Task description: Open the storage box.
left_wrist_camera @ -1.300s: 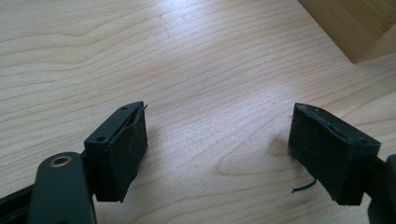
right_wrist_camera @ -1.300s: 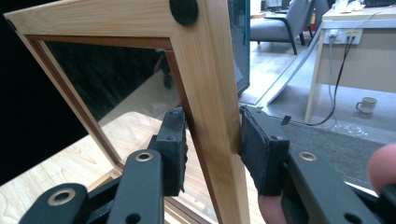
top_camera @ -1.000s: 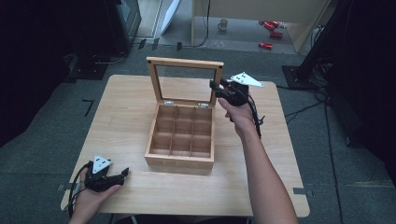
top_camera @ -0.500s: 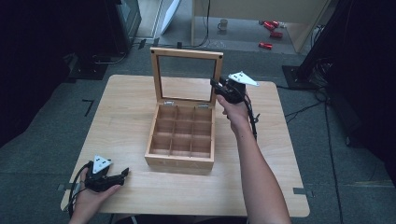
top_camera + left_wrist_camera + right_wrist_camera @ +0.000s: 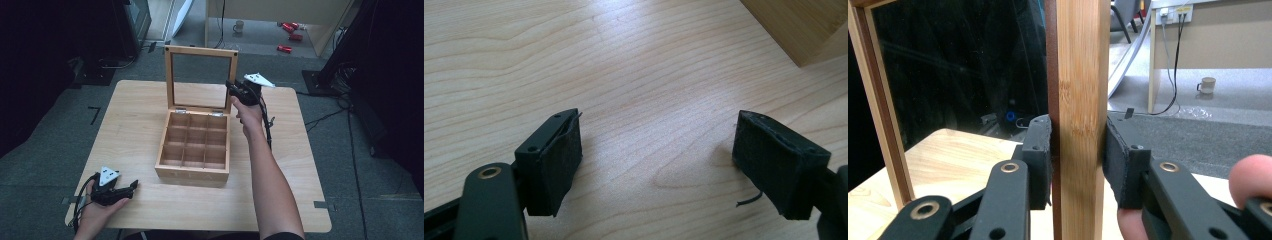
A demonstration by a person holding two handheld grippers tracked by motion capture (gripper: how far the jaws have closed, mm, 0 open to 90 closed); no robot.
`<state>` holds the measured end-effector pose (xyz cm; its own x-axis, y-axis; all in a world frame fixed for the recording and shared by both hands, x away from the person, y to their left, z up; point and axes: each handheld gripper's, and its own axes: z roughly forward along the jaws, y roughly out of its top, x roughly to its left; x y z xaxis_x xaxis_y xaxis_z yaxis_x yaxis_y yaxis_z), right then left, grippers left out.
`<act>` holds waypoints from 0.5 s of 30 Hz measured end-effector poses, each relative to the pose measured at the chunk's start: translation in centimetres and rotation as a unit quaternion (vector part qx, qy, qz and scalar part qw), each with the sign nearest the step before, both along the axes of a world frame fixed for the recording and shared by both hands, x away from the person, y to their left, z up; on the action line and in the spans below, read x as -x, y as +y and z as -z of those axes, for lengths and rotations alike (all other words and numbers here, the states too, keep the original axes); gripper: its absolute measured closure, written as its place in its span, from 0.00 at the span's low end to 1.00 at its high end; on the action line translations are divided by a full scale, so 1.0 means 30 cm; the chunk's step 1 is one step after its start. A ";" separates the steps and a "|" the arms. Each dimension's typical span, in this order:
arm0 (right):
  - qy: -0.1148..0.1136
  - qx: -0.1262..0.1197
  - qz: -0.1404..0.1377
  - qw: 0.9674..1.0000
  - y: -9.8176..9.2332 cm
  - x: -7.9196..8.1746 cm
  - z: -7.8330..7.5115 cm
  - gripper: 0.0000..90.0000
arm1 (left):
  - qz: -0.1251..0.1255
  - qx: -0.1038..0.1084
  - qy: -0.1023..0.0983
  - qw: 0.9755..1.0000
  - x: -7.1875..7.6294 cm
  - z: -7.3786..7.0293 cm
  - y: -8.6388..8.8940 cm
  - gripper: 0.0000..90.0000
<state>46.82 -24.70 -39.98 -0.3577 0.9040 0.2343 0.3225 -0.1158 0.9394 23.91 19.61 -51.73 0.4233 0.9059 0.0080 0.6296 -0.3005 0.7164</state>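
Note:
A wooden box [image 5: 192,170] with several empty compartments stands in the middle of the table. Its glass lid [image 5: 202,51] stands upright on the back hinges. My right gripper [image 5: 233,89] is shut on the lid's right frame rail [image 5: 1083,60]. Its jaws have just been closing, and both pads now press on that wood [image 5: 1079,135]. My left gripper [image 5: 134,186] rests on the table near the front left corner. It is open [image 5: 656,150], with nothing but bare wood between its pads. A corner of the box [image 5: 804,25] shows ahead of it.
The light wooden table [image 5: 300,190] has bare room on both sides of the box. On the floor behind it are a mug [image 5: 239,26], red items [image 5: 285,48] and cables. Dark equipment stands at the left and right.
The lid has swung up and back to upright. My right gripper went with it, toward the back of the table. The left gripper has stayed put.

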 end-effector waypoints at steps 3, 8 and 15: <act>0.004 0.000 -0.001 1.000 -0.002 -0.008 -0.001 0.75 | 0.000 0.000 0.001 1.000 0.000 0.000 0.000 0.22; 0.007 -0.001 -0.010 1.000 0.012 -0.021 -0.002 0.75 | 0.001 -0.001 0.001 1.000 0.000 0.000 0.000 0.23; 0.019 -0.008 -0.005 1.000 0.037 -0.042 -0.005 0.74 | 0.002 -0.002 0.001 1.000 0.002 -0.001 -0.001 0.23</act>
